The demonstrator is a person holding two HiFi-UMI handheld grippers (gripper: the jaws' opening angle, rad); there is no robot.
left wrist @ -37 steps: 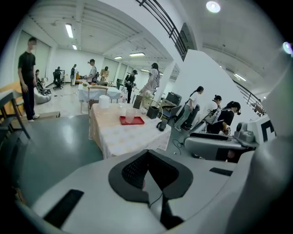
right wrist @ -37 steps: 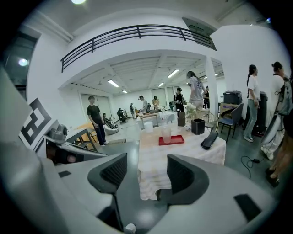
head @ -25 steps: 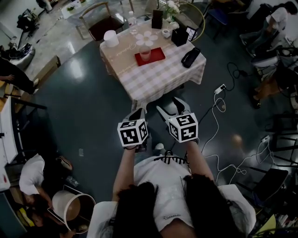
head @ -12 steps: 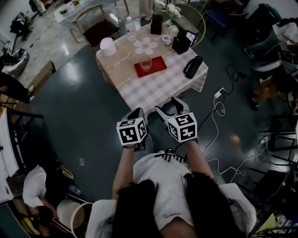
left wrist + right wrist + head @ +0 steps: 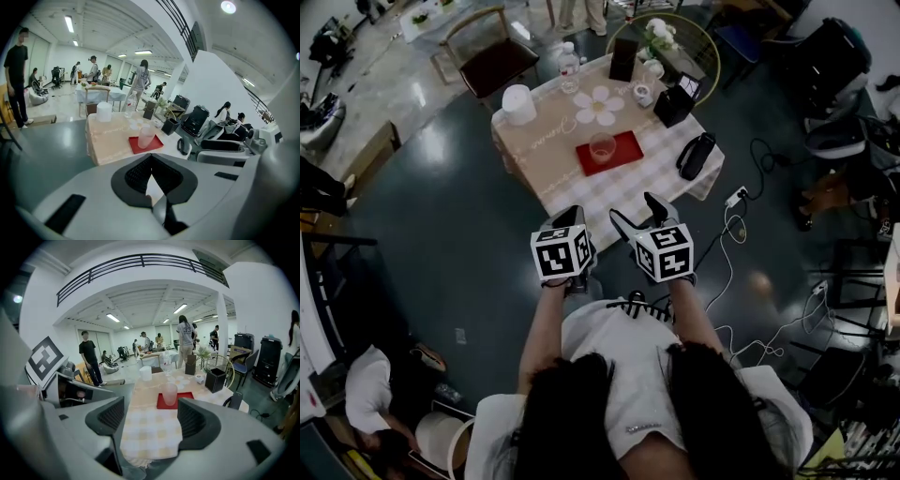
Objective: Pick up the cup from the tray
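Fingers [image 5: 108, 417] on the right gripper [image 5: 151, 420] have just been opening, nothing between them; the left gripper [image 5: 151, 161] is closed and empty. Clear cup [image 5: 169, 393] stands upright on the red tray [image 5: 161, 403], dead ahead across the desk [image 5: 150, 432], well apart, lined up with the right one.

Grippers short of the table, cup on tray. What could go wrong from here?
1. The translucent plastic cup stands upright on the flat red tray; a skewed closing could tip it.
2. The right gripper, jaws just opening with nothing between them, looks ready; the left gripper is shut and could knock the cup if it leads.
3. White cables lie on the floor beside the checked-cloth table: trip risk.
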